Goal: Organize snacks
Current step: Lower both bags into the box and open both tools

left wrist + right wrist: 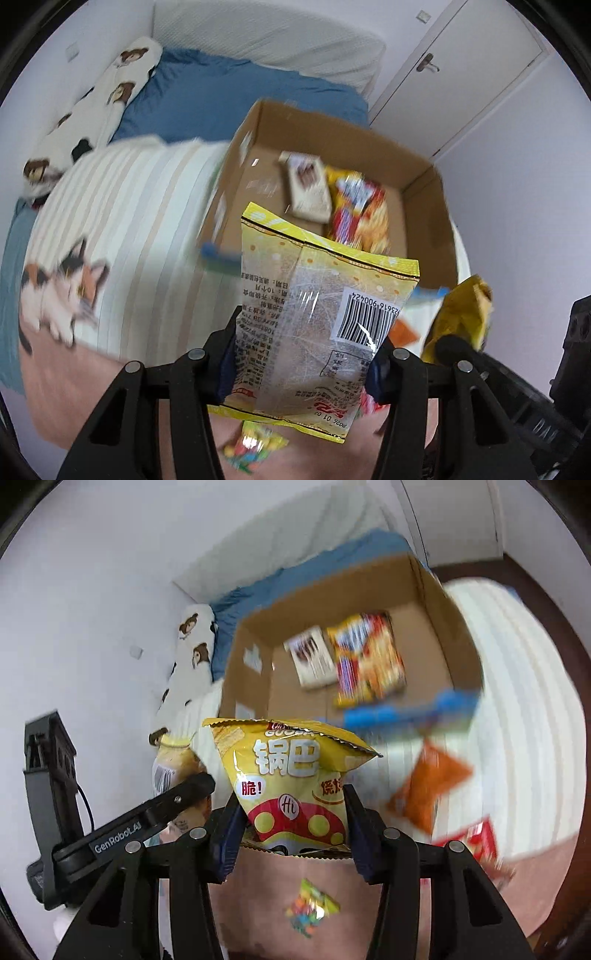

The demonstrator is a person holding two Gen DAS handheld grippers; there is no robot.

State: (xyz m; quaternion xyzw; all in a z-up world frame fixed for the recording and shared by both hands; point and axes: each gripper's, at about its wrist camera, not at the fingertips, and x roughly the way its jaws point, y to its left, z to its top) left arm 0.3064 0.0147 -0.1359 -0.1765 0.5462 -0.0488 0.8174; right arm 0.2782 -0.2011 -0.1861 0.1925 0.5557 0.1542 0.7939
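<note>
A pale yellow barcode packet [314, 325] is clamped in the left tongs [303, 365], and a yellow crisp bag [291, 779] in the right tongs [291, 834], both held near the cardboard box [417, 177] on the bed [122, 206].

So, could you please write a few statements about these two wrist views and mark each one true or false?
1. The left tongs grip a pale yellow packet with its barcode side showing. True.
2. The right tongs are empty. False: they grip a yellow snack bag with a red mushroom print.
3. The cardboard box already holds two packets. True.
4. The box is closed. False: its top is open.
5. An orange packet lies inside the box. False: it lies outside on the striped blanket.
</note>
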